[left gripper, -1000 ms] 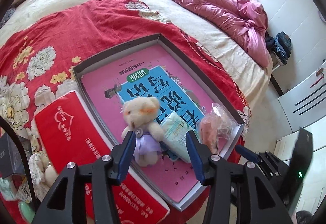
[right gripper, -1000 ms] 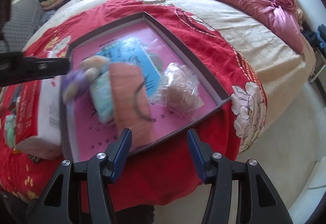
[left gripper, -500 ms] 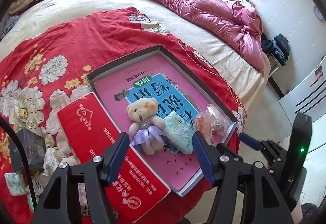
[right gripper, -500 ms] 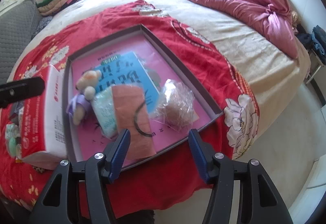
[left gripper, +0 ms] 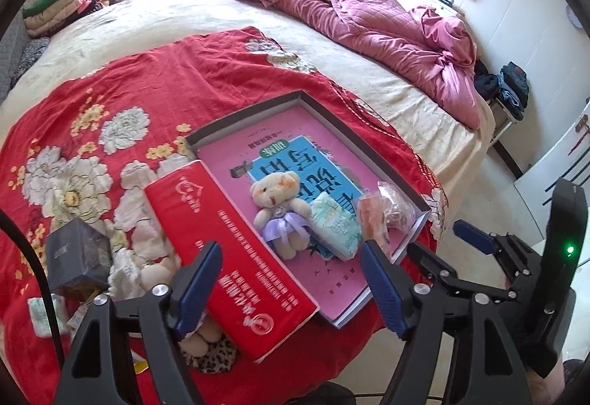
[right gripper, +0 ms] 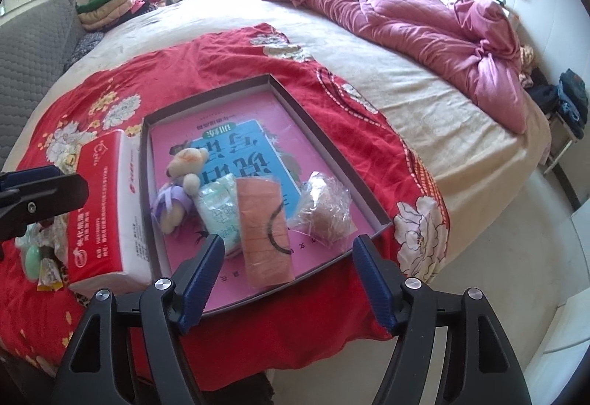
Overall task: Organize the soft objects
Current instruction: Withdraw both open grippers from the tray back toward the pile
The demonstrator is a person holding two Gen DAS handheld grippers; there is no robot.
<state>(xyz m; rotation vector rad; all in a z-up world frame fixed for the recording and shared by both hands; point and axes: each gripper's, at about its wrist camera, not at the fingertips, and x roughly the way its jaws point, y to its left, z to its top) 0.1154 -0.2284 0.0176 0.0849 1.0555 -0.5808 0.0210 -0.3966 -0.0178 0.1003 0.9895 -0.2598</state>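
Note:
A shallow grey box (left gripper: 343, 121) (right gripper: 324, 146) with a pink and blue book inside lies on a red flowered cloth. In it sit a small teddy bear in a purple dress (left gripper: 282, 209) (right gripper: 180, 183), a pale green tissue pack (left gripper: 337, 224) (right gripper: 219, 211), an orange sponge-like pad (right gripper: 263, 228) (left gripper: 368, 217) and a clear bag with a brown thing (right gripper: 326, 211) (left gripper: 396, 206). My left gripper (left gripper: 291, 279) is open and empty, above the box's near edge. My right gripper (right gripper: 289, 276) is open and empty, near the pad.
A red tissue box (left gripper: 228, 250) (right gripper: 103, 206) lies left of the grey box. A dark small box (left gripper: 77, 257), soft toys and wrappers (left gripper: 147, 268) lie further left. A pink quilt (left gripper: 387, 21) lies at the far side of the bed. The bed edge is close on the right.
Both grippers have pulled back and up from the box, so more of the bed shows. The items in the box have stayed put.

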